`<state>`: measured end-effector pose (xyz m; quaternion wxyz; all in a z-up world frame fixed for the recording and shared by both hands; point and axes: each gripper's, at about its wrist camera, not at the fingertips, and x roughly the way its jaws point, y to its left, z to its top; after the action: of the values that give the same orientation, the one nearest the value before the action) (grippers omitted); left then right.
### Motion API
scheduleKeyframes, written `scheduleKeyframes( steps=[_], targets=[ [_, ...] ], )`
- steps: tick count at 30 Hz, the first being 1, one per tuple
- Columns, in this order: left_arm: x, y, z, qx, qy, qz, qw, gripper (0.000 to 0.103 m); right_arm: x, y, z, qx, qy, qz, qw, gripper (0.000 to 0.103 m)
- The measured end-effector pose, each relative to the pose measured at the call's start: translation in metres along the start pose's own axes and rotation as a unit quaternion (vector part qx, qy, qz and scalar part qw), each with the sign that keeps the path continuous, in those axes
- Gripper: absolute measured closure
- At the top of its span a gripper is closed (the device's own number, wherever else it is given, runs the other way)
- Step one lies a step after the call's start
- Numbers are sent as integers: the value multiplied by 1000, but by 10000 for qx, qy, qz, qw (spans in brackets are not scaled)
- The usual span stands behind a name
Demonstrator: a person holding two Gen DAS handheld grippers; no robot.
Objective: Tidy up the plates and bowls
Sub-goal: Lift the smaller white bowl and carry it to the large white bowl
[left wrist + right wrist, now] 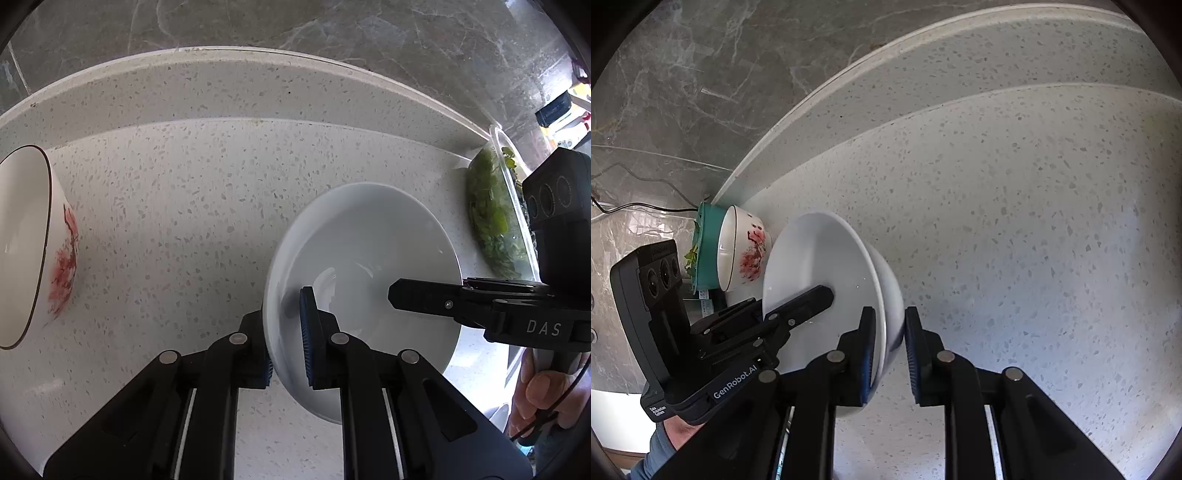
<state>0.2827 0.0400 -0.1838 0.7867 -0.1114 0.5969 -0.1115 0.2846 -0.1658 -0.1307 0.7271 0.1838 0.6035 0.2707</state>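
A home kitchen is shown. A speckled stone countertop (166, 221) is backed by a grey marbled wall (295, 26). Bowls and a container of greens (491, 221) are set on it.

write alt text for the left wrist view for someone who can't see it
The left gripper pinches the near rim of a white bowl on a speckled counter, while the right gripper grips its far side. A red-patterned bowl sits at far left.
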Motion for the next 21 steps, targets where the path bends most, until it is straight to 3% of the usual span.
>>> scheduleKeyframes(
  steps=[12, 21],
  targets=[
    [-20, -9, 1, -143, -2, -70, 9999, 93, -18, -1, -2, 42, -134, 27, 9999, 84],
    [-51, -43, -20, -3, -62, -149, 9999, 93, -59, -2, -29, 29, -352, 73, 9993, 83]
  ],
)
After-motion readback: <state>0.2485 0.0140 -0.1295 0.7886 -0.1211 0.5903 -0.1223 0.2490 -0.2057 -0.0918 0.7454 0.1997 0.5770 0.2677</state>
